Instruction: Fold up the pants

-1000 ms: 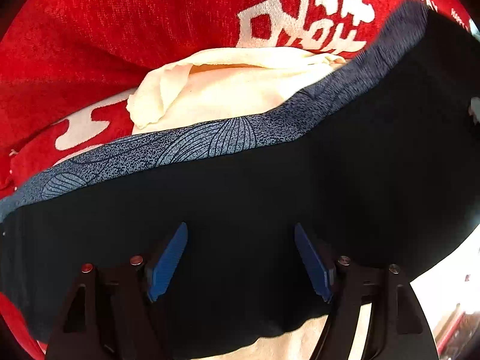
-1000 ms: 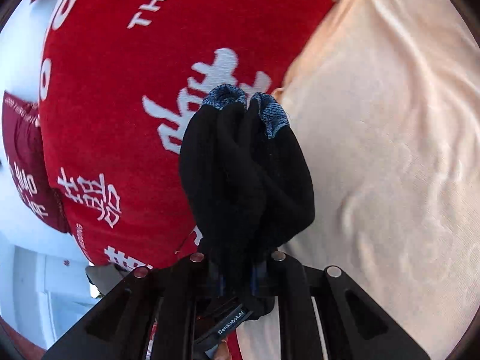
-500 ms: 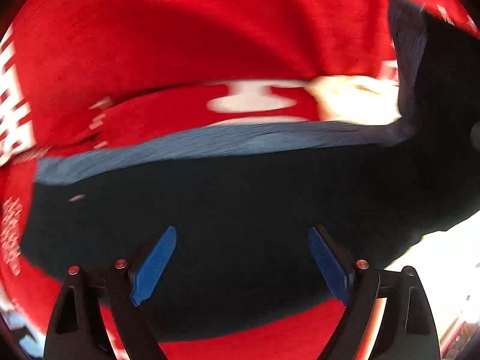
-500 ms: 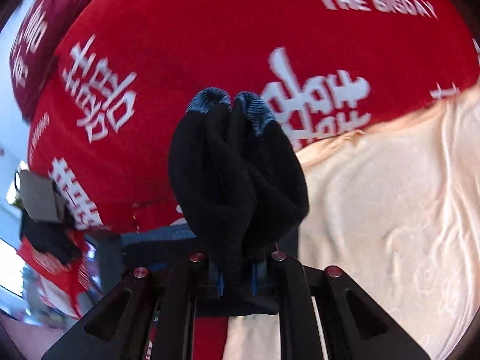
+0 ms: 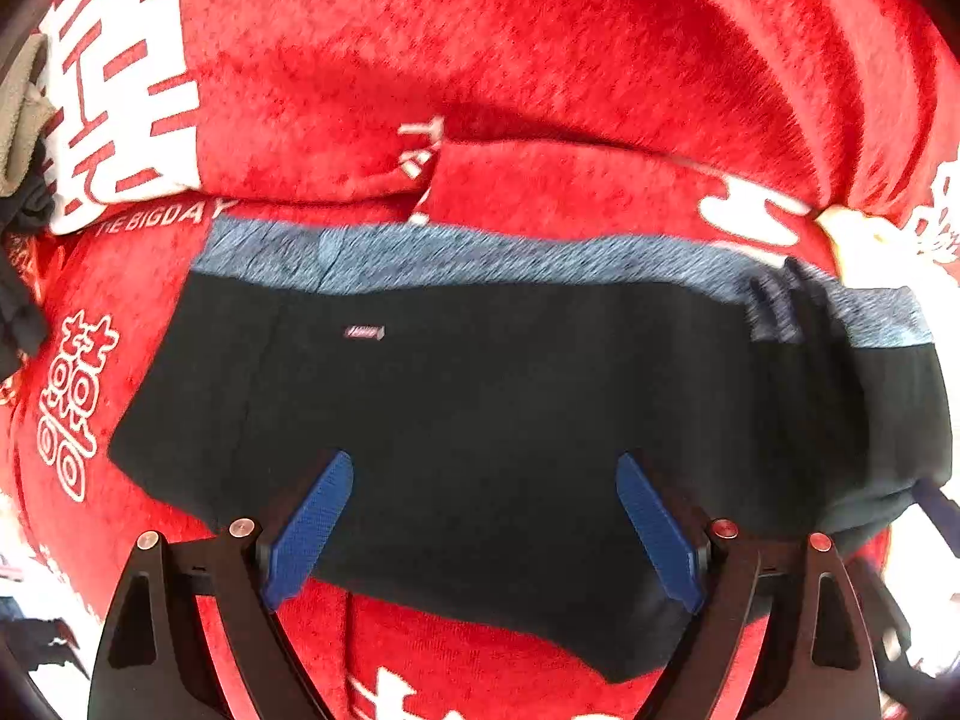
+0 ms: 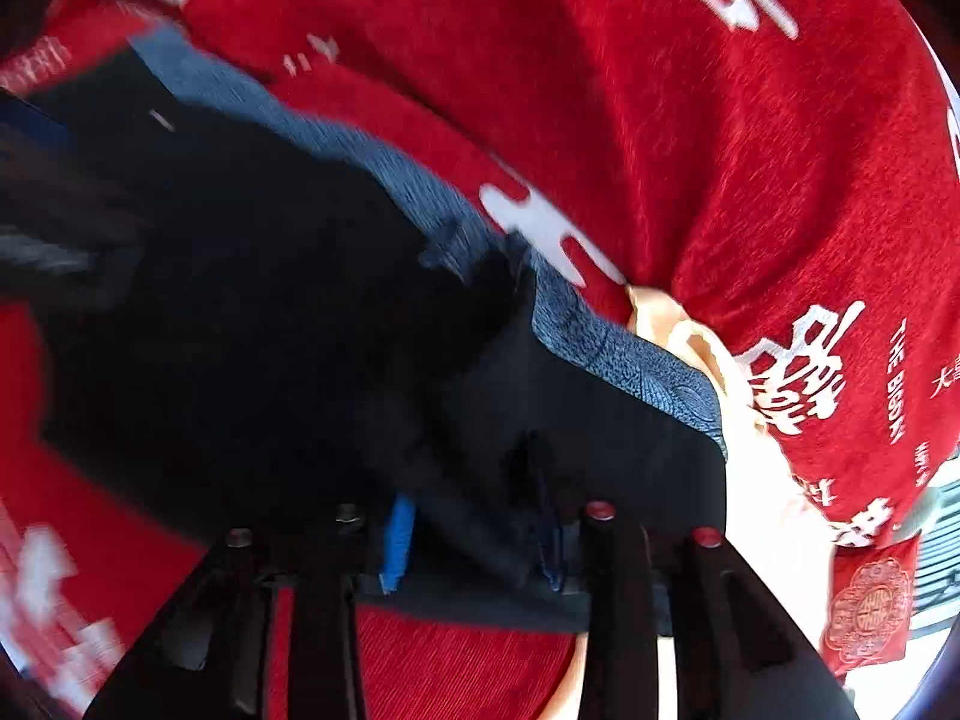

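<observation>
pants (image 5: 510, 408) now flat, red fuzzy blanket (image 5: 540, 60)

The pants (image 5: 510, 408) are showing black with a blue-grey patterned waistband (image 5: 480, 258). The blanket (image 5: 480, 60) beneath is glowing red with white printed characters, and a cream cloth (image 6: 708, 360) is peeking out beside it.

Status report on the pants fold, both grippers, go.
Left gripper open above black pants, gripping nothing. Right gripper opening, pants fabric between its pads. Pants lie flat on red blanket. Nothing in the way.
</observation>
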The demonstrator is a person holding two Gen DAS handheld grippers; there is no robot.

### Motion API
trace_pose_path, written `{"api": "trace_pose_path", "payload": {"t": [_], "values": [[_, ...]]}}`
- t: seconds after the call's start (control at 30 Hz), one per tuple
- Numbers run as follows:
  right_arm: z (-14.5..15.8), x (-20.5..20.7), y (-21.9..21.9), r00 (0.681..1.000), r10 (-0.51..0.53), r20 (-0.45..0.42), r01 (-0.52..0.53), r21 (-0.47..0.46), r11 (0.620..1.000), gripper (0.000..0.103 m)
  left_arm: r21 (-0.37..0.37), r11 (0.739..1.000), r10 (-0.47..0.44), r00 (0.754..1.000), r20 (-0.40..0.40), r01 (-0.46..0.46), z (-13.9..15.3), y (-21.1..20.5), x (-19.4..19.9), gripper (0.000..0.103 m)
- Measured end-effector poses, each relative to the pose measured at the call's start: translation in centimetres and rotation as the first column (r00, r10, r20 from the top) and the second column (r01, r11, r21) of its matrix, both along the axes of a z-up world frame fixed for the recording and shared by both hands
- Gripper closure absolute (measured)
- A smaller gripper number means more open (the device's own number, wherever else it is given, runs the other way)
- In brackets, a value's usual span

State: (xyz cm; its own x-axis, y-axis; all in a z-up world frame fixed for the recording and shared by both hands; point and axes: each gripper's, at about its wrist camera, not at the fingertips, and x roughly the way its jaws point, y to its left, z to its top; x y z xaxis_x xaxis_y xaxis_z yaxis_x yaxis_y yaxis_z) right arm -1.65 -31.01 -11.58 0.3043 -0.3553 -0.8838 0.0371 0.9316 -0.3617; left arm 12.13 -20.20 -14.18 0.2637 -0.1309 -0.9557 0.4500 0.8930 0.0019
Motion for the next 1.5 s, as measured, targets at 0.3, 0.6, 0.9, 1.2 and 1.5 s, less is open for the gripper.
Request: {"api": "trace_pose_path", "payload": {"t": [0.3,0.6,0.9,1.2,1.5], "values": [[-0.6,-5.4,-15.0,0.785,-0.588,-0.194,0.420,0.865,0.275,0.048,0.000,0.995,-0.100,0.989,-0.110,0.101,-4.4,-5.6,-2.6,0.012],[-5.9,-9.6,-18.5,0.571,-0.741,-0.354,0.404,0.907,-0.122,0.056,0.002,0.996,-0.088,0.991,-0.104,0.089,-5.1,-5.5,-2.2,0.003],[-2.8,-8.0,-16.6,0.693,-0.648,-0.316,0.432,0.902,0.023,0.098,0.035,0.999,-0.032,0.997,-0.069,0.035,-3.4,-3.6,-2.1,0.003],[-2.4,-7.2,-16.3,0.831,-0.460,-0.311,0.433,0.882,0.186,0.065,0.011,0.998,-0.067,0.998,0.015,0.067,1.4,-5.3,-1.3,0.003],[-0.4,-8.4,-30.8,0.780,-0.608,-0.148,0.410,0.855,0.318,0.049,-0.113,0.972,-0.206,0.979,0.000,0.204,2.8,-15.2,-1.7,0.003]]}}
